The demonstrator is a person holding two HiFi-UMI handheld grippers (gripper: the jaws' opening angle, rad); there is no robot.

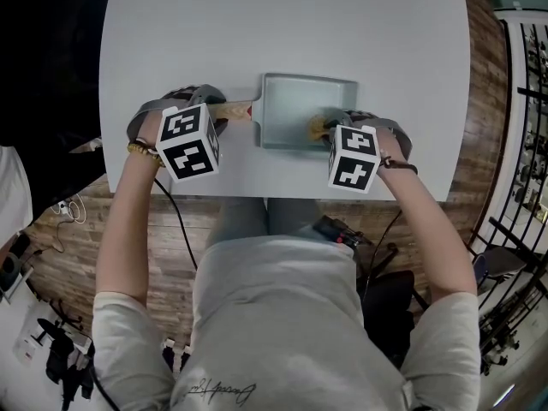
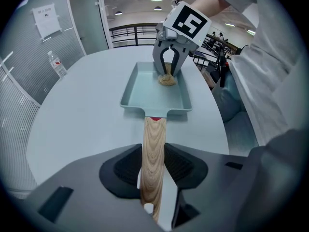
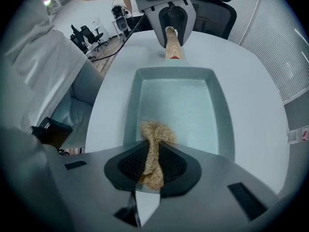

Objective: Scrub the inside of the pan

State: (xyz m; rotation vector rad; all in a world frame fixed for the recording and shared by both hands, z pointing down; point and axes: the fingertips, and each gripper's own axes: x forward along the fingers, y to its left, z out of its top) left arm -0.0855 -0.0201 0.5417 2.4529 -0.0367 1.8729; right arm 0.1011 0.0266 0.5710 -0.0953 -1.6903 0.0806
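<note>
We grip the pale green pan (image 1: 291,101), which sits on the white table (image 1: 360,24), with our left gripper (image 2: 153,170). Its jaws are clamped on the wooden handle (image 2: 153,139) that juts from the pan's left end. Our right gripper (image 3: 152,164) reaches over the pan's near rim at its right end, jaws pinched narrow on a tan fibrous scrubber (image 3: 154,132). The scrubber's loose end lies inside the pan by that corner, seemingly touching the pan's floor, though we cannot be sure.
</note>
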